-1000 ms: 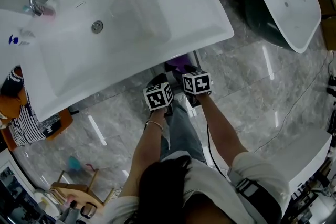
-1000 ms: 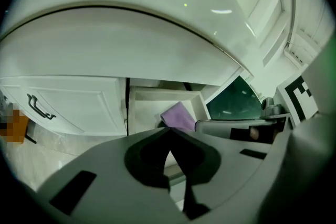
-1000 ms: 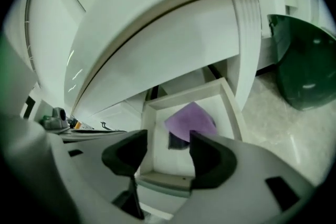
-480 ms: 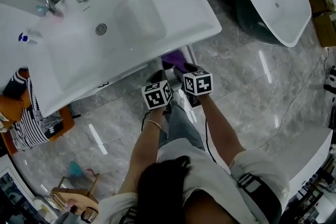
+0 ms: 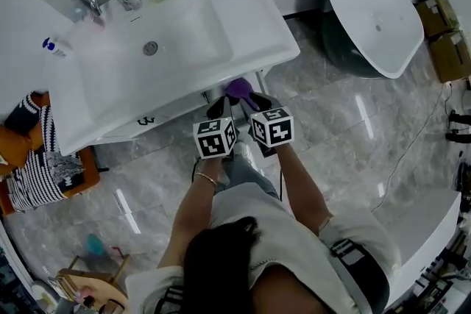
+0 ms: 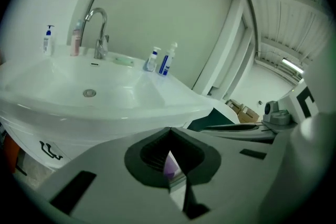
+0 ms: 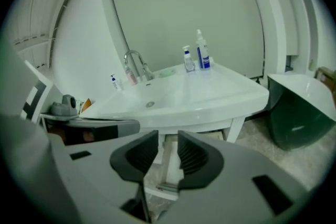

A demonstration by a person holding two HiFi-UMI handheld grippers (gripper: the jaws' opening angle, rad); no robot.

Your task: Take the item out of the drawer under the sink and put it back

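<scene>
Head view: a purple item [image 5: 238,89] sits just under the front edge of a white sink [image 5: 283,48], just beyond the tips of the left gripper [image 5: 217,110] and right gripper [image 5: 259,103], which are side by side. Left gripper view: its jaws are clenched, tips meeting, with a sliver of the item [image 6: 170,165] showing through the slit. Right gripper view: its jaws have just been closing but stand apart, released, with nothing between them.

The left gripper [image 5: 215,109] and right gripper [image 5: 258,101] have risen, the right's jaws closing on nothing.
</scene>
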